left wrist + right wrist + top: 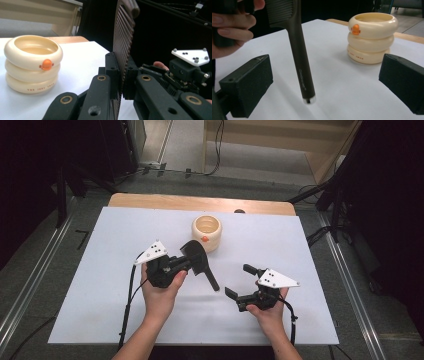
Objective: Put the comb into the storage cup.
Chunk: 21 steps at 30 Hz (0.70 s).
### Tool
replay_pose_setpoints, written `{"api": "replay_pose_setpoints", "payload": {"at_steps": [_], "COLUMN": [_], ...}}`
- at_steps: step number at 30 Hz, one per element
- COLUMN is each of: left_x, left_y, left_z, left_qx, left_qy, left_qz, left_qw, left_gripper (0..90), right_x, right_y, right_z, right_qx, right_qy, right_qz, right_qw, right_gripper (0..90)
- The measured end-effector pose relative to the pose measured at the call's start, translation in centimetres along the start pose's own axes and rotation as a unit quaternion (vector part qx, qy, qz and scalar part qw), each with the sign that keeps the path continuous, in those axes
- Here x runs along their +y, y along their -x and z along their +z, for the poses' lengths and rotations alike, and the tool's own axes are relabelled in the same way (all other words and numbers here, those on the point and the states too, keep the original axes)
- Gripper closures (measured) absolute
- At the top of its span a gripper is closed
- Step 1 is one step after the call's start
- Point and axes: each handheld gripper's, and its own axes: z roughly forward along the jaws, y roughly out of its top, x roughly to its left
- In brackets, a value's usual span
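Dark brown plastic made up the comb (199,261), which the left tongs (186,265) pinched by its toothed head. In the left gripper view the two black jaws were pressed flat against the ribbed teeth (123,47), the comb standing upright between them. Its long round handle (301,55) pointed down and toward the right tongs (240,281), its tip hanging just above the white table (100,270). A line of small embossed lettering ran along the lower handle, too fine to read.

The right tongs were spread wide, with nothing between the pads (247,83); in the right gripper view the handle hung in the gap beyond them, touching neither. The person's right hand (270,312) held that tool near the table's front edge, and the left hand (161,292) held the other just beside it.

Behind the comb stood a cream-coloured cup (207,233) shaped like three stacked rings, upright and open at the top, apart from both tongs. An orange duck-like knob (46,64) sat on its upper ring. Small reddish capitals were printed on the bottom ring (40,89); they seemed to begin with "THE", but the rest was too blurred to make out. White sheeting covered the table, with a bare wooden strip (200,202) at the far edge.
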Motion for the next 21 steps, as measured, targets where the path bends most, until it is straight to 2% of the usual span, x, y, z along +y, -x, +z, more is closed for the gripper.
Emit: {"api": "replay_pose_setpoints", "payload": {"at_steps": [8,12,21], "left_x": [0.9,1.4,2.3], "left_y": [-0.4,-0.7,-1.3], "left_z": [0.0,0.0,-0.1], "left_qx": [0.005,0.006,0.009], "left_qy": [0.003,0.004,0.009], "left_qz": [0.008,0.011,0.015], "left_qw": [0.9999,0.9999,0.9998], "left_gripper": [86.0,86.0,86.0], "right_x": [-0.8,-1.3,-2.1], "right_y": [1.2,1.9,2.9], "right_z": [-1.6,-2.7,-4.6], "right_qx": [-0.016,-0.032,-0.039], "right_qy": [0.006,0.004,0.013], "right_qz": [0.001,0.001,0.006], "right_qw": [0.9999,0.9995,0.9992], "right_gripper": [0.0,0.0,0.0]}}
